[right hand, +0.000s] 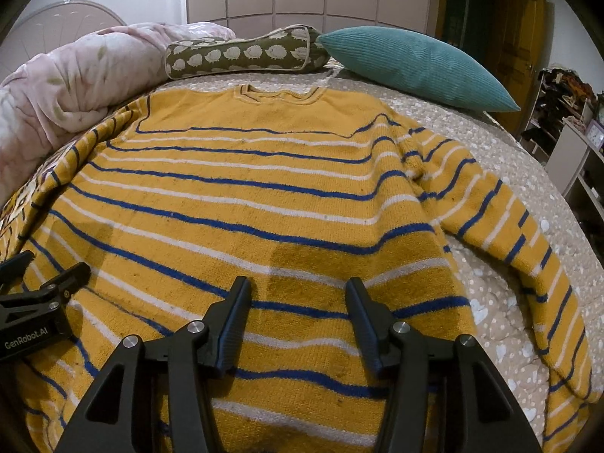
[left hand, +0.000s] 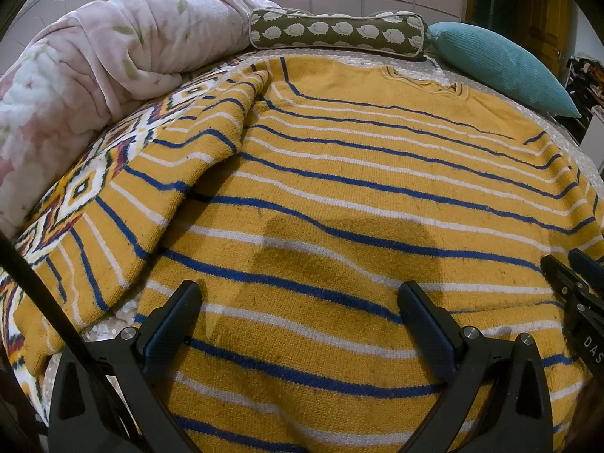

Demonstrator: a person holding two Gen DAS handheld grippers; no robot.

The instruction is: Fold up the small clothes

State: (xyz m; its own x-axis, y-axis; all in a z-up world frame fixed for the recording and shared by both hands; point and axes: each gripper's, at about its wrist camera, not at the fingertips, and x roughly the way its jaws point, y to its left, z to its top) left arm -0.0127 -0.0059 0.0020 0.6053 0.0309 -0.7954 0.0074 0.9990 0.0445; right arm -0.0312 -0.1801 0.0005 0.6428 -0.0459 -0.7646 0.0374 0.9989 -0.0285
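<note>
Both grippers, left gripper (left hand: 300, 321) and right gripper (right hand: 298, 317), hover wide open, holding nothing, over striped yellow sweater (right hand: 241, 204) lying flat on bed (right hand: 487, 302). Soft, floppy knit, probably light; pinch sleeve (right hand: 528, 249) cuff or hem.

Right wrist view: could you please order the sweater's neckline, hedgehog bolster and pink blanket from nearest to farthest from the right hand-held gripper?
From the right hand-held gripper:
1. Sweater's neckline, straight ahead.
2. Hedgehog bolster, just beyond, slightly left.
3. Pink blanket, far left; too close to the bolster to rank firmly.

Sweater (right hand: 245, 196) hem cut off below; shelf clutter (right hand: 566, 87) too small.
</note>
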